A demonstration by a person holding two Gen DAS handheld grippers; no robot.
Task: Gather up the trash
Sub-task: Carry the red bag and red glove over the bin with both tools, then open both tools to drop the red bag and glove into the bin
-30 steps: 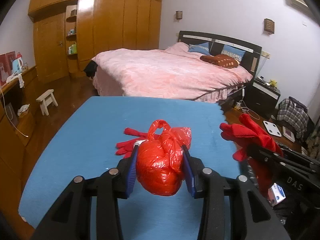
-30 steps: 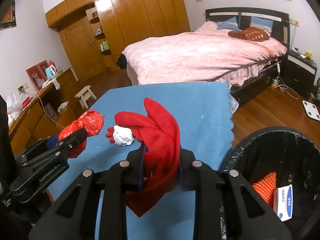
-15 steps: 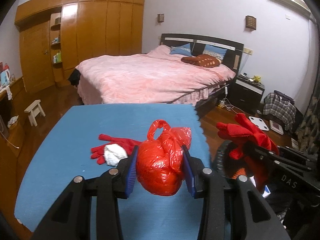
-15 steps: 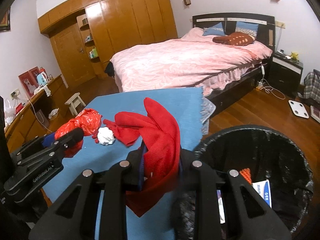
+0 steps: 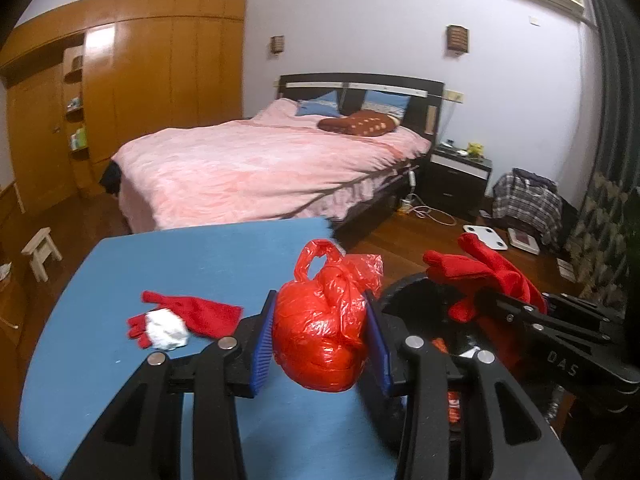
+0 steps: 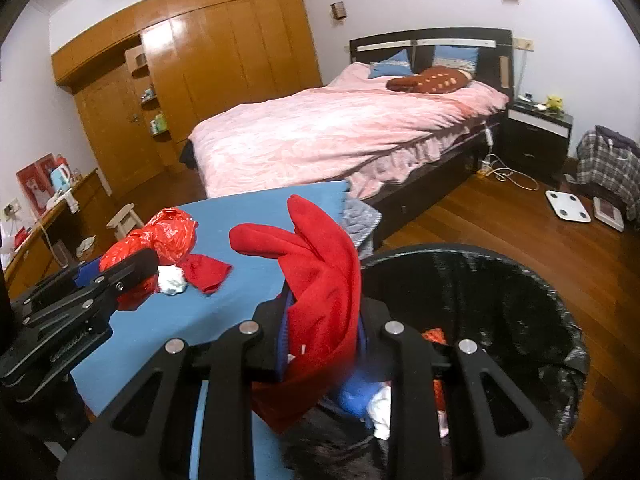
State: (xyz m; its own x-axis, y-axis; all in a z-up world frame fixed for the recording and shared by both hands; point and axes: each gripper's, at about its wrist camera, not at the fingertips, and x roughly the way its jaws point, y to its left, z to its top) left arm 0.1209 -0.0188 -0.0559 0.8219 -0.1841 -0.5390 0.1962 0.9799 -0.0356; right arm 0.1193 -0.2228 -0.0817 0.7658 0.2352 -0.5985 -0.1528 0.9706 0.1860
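My left gripper is shut on a knotted red plastic bag and holds it above the right edge of the blue table, next to the bin. My right gripper is shut on a red glove and holds it over the near rim of the black-lined trash bin. The bag also shows in the right wrist view. A second red glove lies on the table with a white crumpled paper ball on it.
The bin holds several pieces of trash. A pink bed stands beyond the table. A nightstand, a white scale and a small stool are on the wooden floor.
Both grippers have moved right with their loads. The bin has come nearer, and the right gripper now hangs over its rim. The second glove and paper ball stayed on the table.
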